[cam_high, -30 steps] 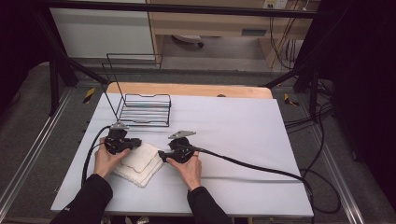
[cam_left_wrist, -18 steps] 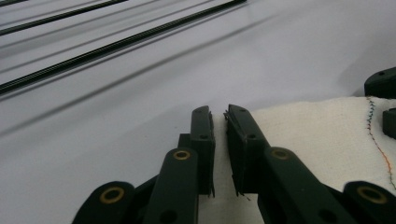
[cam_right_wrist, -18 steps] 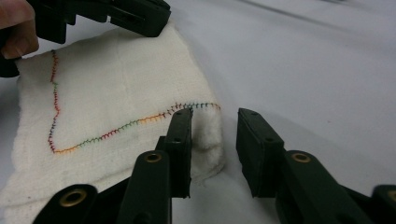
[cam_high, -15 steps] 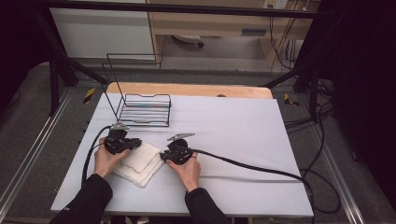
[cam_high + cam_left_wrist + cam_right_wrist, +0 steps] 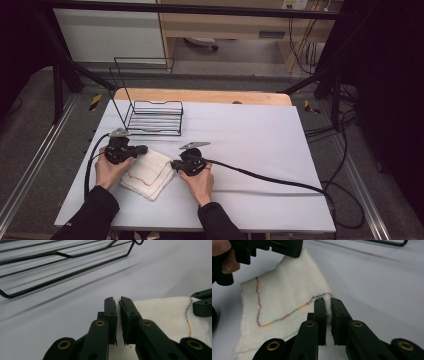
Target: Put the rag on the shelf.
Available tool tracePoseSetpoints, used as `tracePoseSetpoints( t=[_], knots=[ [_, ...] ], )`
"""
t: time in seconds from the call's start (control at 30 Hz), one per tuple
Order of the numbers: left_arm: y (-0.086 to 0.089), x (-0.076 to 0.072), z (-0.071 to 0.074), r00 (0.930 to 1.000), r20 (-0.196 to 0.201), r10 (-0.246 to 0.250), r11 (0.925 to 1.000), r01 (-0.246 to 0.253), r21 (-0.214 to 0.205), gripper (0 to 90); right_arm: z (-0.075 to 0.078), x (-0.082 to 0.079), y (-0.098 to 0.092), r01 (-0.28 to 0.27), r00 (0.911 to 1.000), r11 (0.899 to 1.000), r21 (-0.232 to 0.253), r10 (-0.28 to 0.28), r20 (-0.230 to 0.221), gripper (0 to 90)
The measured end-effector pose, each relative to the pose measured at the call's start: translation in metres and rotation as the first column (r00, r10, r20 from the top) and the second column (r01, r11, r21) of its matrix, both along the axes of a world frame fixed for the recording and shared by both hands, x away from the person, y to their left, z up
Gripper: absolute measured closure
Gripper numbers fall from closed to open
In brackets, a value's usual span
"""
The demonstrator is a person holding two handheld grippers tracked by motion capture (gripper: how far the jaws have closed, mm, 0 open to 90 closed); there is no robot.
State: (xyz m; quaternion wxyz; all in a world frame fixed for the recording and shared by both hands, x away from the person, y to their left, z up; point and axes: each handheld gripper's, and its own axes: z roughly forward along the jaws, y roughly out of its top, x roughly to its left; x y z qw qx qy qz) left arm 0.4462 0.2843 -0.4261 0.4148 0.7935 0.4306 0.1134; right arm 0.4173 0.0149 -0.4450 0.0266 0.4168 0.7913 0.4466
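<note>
Right gripper (image 5: 326,301) jaws just closed onto cloth (image 5: 287,297) stitched corner, left gripper (image 5: 118,301) clenching cloth edge

Both hand-held grippers (image 5: 145,149) (image 5: 173,164) clamped shut

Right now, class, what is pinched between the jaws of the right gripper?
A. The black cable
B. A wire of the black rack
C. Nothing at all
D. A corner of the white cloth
D: in the right gripper view, the right gripper has its jaws closed on a corner of the white cloth, by its coloured stitching; the rack stands apart at the far side of the table.
</note>
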Motion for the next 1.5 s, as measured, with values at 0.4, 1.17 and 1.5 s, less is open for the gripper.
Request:
tracePoseSetpoints(
  t=[0.4, 1.17, 1.5],
  knots=[
    [0.012, -0.020, 0.028, 0.9951, 0.099, 0.010, 0.9987, -0.005, -0.050, 83.9, 0.027, -0.010, 0.001, -0.041, 0.9938, 0.999, 0.033, 0.037, 0.105, 84.0],
    [0.023, -0.045, 0.065, 0.9737, 0.222, 0.050, 0.9937, -0.026, -0.109, 84.3, 0.071, -0.018, 0.002, -0.078, 0.9627, 0.996, 0.052, 0.062, 0.263, 84.6],
    [0.023, -0.053, 0.077, 0.9615, 0.267, 0.064, 0.9901, -0.028, -0.137, 84.3, 0.088, -0.019, -0.002, -0.086, 0.9490, 0.995, 0.059, 0.064, 0.309, 84.9]
  ],
)
